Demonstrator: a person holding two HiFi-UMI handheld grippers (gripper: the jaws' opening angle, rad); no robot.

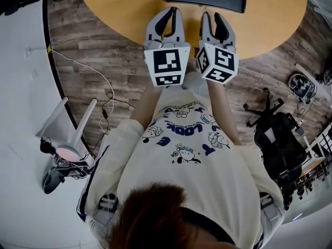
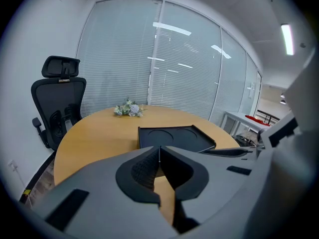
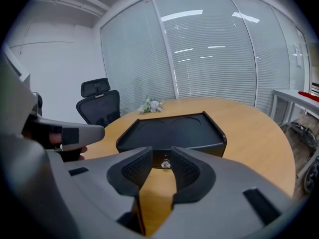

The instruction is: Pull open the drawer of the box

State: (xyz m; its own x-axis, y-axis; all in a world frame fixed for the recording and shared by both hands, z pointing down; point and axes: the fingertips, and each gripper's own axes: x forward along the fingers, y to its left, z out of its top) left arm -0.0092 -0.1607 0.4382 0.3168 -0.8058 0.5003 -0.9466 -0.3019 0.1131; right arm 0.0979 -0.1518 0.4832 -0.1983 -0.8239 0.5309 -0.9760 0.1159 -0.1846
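On wooden table (image 3: 249, 133), black box (image 3: 172, 128) — drawer (image 3: 156, 159) shut, silver knob (image 3: 166, 164)

I see an evenly bright office, soft light coming through white blinds (image 3: 214, 49), a ceiling strip (image 2: 286, 39) mirrored as glare streaks across them, faint shadows on the table (image 2: 99, 133), the black box (image 3: 172, 131) holding little detail, heavy fisheye bending, dark vignetted corners, soft near foreground.
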